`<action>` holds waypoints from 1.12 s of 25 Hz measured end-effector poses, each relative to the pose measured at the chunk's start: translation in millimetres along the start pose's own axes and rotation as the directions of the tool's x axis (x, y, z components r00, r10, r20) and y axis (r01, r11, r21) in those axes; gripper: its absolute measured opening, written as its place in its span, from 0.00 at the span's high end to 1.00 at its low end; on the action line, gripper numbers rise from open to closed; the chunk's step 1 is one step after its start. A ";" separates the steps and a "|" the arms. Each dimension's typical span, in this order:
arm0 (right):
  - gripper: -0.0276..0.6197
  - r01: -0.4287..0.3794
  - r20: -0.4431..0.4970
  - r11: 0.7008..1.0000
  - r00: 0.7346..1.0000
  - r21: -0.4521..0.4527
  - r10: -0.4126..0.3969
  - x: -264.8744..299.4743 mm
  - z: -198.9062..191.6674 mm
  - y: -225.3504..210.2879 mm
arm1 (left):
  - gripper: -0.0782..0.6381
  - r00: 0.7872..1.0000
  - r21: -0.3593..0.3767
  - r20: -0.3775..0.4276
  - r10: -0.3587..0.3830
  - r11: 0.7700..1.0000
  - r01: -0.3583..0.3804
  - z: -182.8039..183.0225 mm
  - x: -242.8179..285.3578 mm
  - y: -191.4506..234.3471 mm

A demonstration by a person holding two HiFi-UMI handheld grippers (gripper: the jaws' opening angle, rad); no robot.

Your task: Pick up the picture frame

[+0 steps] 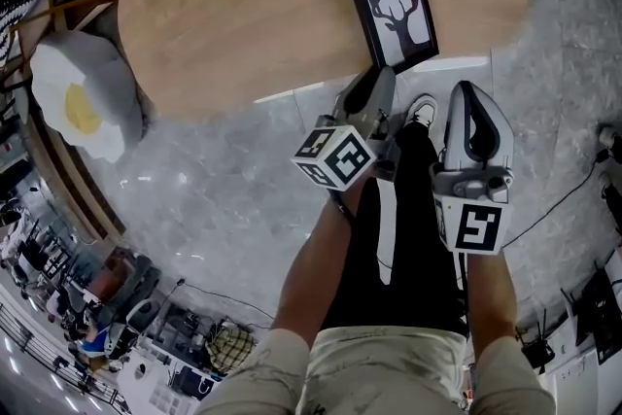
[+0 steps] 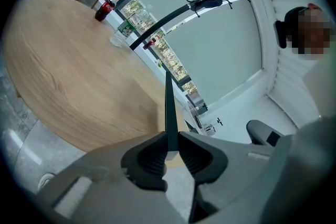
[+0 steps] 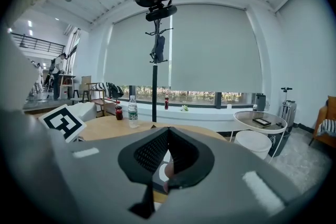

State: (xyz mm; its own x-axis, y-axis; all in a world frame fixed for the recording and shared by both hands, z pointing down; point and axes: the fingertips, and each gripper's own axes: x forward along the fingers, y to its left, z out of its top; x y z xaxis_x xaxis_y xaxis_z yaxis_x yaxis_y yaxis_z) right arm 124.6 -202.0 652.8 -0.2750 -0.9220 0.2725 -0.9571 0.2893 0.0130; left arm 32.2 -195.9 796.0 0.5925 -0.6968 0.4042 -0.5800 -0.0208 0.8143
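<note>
The left tool (image 2: 170, 145) is clenched on the thin near edge of the picture frame (image 1: 390, 7), which shows edge-on, running straight out from between its pads. From that grip the frame's long axis stretches away from the person across the wooden worktop (image 1: 243, 24), its near end at the rim. The right tool (image 3: 167, 136), jaws together and empty, hangs just beside, off the worktop and farther from the frame.

Clamping picture frame (image 1: 389, 5) edge between left gripper (image 1: 379, 78) pads; holding right gripper (image 1: 468, 92) just right of those fingers, jaws pressed together, both pointed forward, slightly down.
</note>
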 end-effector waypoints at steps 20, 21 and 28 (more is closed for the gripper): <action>0.95 0.052 0.101 0.998 0.994 -0.041 -0.048 -0.1 123.0 -16.0 | 0.78 0.993 0.226 0.120 -0.017 0.974 -0.011 114.7 -43.8 -100.3; 0.95 0.059 0.110 0.997 0.992 -0.041 -0.054 -3.8 128.3 -18.7 | 0.78 0.991 0.236 0.131 -0.017 0.972 -0.015 116.9 -48.4 -106.5; 0.95 0.065 0.156 0.997 0.986 -0.050 -0.056 -21.1 169.9 -20.5 | 0.78 0.978 0.260 0.208 -0.020 0.965 -0.036 138.8 -77.9 -149.5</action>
State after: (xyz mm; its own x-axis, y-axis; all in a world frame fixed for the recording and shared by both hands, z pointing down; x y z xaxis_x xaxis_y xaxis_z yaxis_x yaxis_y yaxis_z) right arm 134.5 -232.2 483.3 -0.2315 -0.9656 0.1183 -0.9671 0.2416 0.0791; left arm -4.8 -238.0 584.9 0.4744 -0.8304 0.2922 -0.7264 -0.1818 0.6627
